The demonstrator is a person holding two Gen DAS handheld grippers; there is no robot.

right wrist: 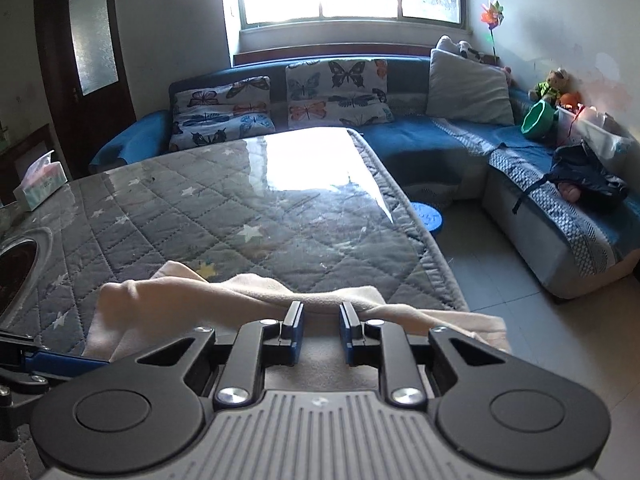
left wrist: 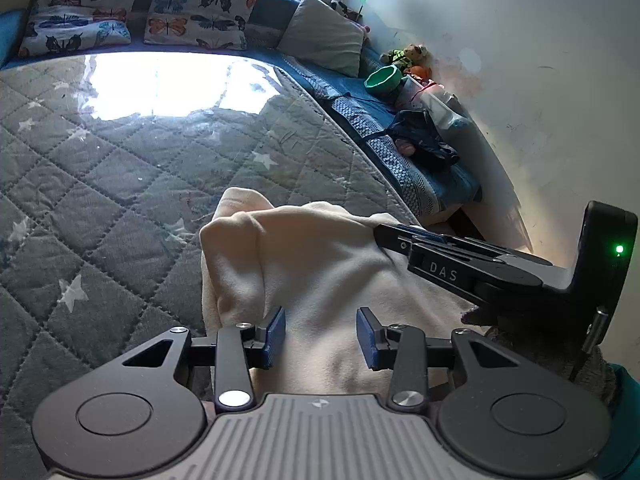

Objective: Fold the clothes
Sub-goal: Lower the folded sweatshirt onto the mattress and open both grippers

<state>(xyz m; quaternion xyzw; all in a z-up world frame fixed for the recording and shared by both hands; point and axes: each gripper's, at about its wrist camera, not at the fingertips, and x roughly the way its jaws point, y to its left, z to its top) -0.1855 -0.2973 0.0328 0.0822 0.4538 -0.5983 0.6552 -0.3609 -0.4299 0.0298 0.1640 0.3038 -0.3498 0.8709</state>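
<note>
A cream garment [left wrist: 312,264] lies bunched on the near part of a grey quilted table cover [left wrist: 120,184]. My left gripper [left wrist: 321,336] is open just above the cloth, with nothing between its blue pads. My right gripper shows in the left wrist view [left wrist: 390,236] lying flat across the garment's right side. In the right wrist view the right gripper [right wrist: 321,328] is open with a narrow gap over the garment [right wrist: 240,292] at the table's near right edge. The cloth hangs off that edge. A blue pad of the left gripper [right wrist: 60,360] shows at the lower left.
A blue corner sofa [right wrist: 460,140] with butterfly cushions [right wrist: 336,92] runs behind and right of the table. A tissue box [right wrist: 40,186] stands at the table's far left. A dark garment [right wrist: 588,180], a green bowl [right wrist: 538,120] and toys lie on the sofa. A blue stool [right wrist: 428,216] stands on the tiled floor.
</note>
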